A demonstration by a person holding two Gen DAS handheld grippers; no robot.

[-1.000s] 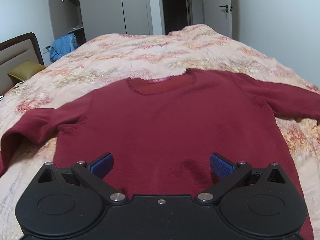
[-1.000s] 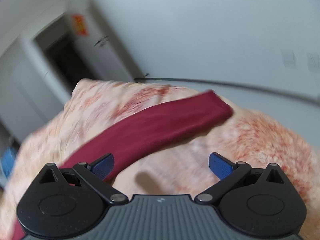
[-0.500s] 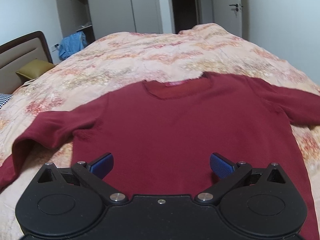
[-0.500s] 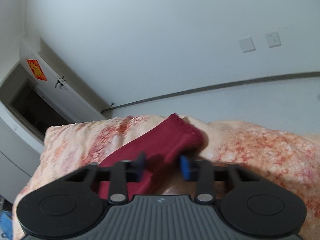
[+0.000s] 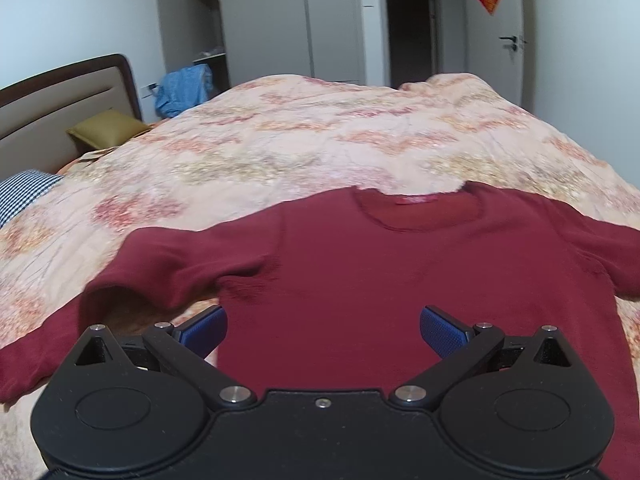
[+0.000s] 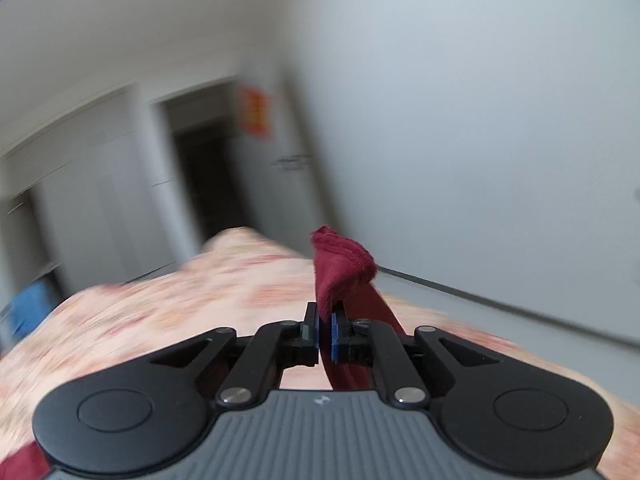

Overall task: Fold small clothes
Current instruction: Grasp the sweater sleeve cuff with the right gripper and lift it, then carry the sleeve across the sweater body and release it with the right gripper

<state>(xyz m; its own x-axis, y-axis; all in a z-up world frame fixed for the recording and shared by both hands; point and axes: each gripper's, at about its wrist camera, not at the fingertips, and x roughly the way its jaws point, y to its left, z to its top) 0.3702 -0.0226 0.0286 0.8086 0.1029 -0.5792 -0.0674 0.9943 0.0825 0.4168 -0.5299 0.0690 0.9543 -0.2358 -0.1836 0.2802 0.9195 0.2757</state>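
A dark red long-sleeved top (image 5: 360,272) lies flat on the bed, collar (image 5: 416,210) toward the far side. Its left sleeve (image 5: 168,268) bends down toward the near left edge. My left gripper (image 5: 323,328) hovers open above the top's lower body, blue pads wide apart with nothing between them. In the right wrist view, my right gripper (image 6: 325,332) is shut on the cuff of the right sleeve (image 6: 340,264); the cuff stands up above the pads, lifted off the bed. That view is blurred.
A pink floral quilt (image 5: 320,136) covers the bed. The headboard (image 5: 60,104), an olive pillow (image 5: 108,132) and a checked pillow (image 5: 24,192) lie at the left. Blue clothing (image 5: 182,88) hangs by the wardrobe (image 5: 260,20). A doorway (image 5: 408,28) and a white wall stand beyond.
My right gripper closed on the sleeve cuff and lifted it, rolling as it went. The left gripper pulled back and rose a little, so the top looks farther off.
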